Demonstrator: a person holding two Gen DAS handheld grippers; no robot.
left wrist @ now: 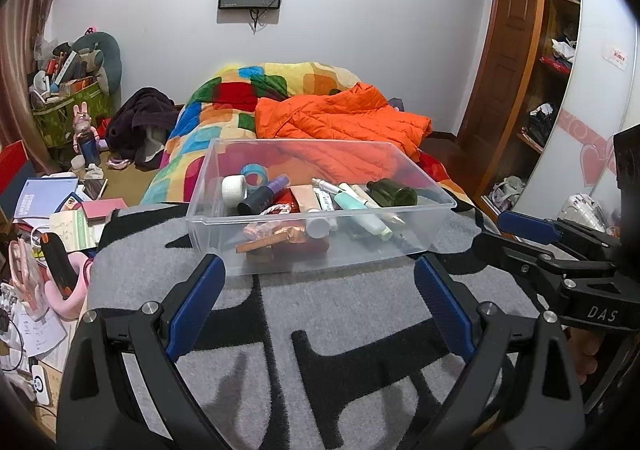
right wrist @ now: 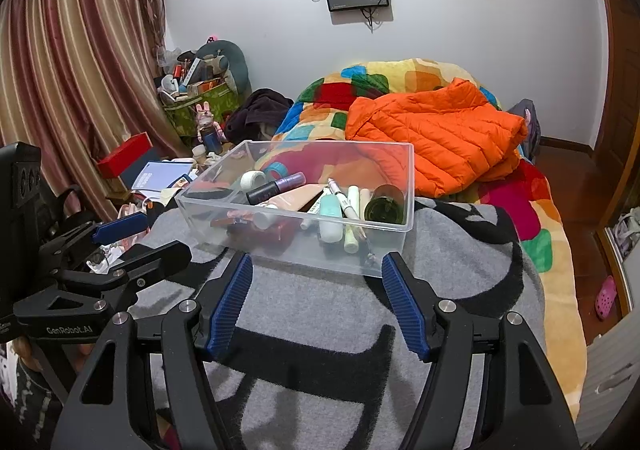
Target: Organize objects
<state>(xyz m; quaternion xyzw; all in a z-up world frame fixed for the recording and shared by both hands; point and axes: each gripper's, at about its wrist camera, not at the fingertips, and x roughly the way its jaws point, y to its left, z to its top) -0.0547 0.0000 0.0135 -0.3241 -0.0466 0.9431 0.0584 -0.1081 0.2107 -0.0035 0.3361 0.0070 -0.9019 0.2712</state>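
A clear plastic bin (left wrist: 400,250) (right wrist: 208,218) stands on a grey and black blanket (left wrist: 340,330) (right wrist: 460,270) on the bed. It holds several small items: a dark green bottle (left wrist: 394,192) (right wrist: 385,206), a mint tube (left wrist: 362,216) (right wrist: 331,218), a white tape roll (left wrist: 234,188) (right wrist: 253,179), a blue tape roll (left wrist: 254,174), a purple-capped tube (left wrist: 264,196) (right wrist: 276,188). My left gripper (left wrist: 320,270) is open and empty just in front of the bin. My right gripper (right wrist: 316,270) is open and empty, also just short of the bin. Each gripper shows in the other's view, the right (left wrist: 532,228) and the left (right wrist: 120,228).
An orange down jacket (left wrist: 344,118) (right wrist: 436,130) and a colourful quilt (left wrist: 236,98) (right wrist: 536,218) lie behind the bin. A cluttered side surface with books and papers (left wrist: 52,202) (right wrist: 160,174) is to the left. A wardrobe (left wrist: 540,70) stands at the right.
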